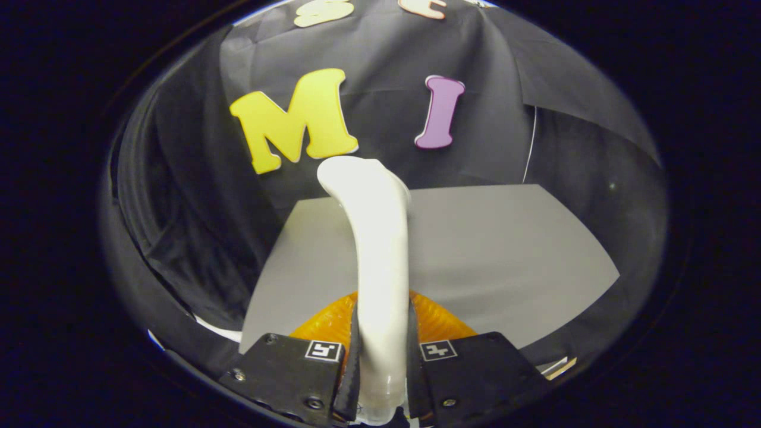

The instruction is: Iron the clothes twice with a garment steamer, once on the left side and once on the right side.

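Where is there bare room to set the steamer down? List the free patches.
The gripper is shut on the white steamer handle. Bare grey surface lies beyond the fingers on either side of the handle, wider on the right, bordered by the black cloth wall. Crowded just ahead of the fingers: the orange part sits there.

Orange garment (437, 324) largely hidden behind the steamer handle (380, 267) and the gripper (381, 351) clamping it; steamer head unseen.
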`<state>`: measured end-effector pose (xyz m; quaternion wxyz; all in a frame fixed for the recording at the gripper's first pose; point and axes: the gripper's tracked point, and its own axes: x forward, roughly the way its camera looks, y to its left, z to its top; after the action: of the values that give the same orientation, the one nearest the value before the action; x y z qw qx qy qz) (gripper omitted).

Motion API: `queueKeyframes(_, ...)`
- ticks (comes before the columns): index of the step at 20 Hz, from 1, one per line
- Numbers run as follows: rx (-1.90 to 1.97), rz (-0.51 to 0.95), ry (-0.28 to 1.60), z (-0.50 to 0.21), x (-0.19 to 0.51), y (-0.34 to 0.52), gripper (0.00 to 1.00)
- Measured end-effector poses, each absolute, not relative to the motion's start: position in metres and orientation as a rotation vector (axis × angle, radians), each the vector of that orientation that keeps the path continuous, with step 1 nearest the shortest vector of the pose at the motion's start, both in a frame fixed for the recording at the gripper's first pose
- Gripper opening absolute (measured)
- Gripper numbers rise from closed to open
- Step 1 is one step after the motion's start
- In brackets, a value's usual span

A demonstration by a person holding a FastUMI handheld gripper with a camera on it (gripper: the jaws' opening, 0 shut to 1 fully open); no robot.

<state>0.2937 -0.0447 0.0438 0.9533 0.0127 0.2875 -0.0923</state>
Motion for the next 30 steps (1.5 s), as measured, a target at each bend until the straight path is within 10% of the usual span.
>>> queueKeyframes(30,0.017,0.006,-0.366,0.331,0.250,0.177,0.34)
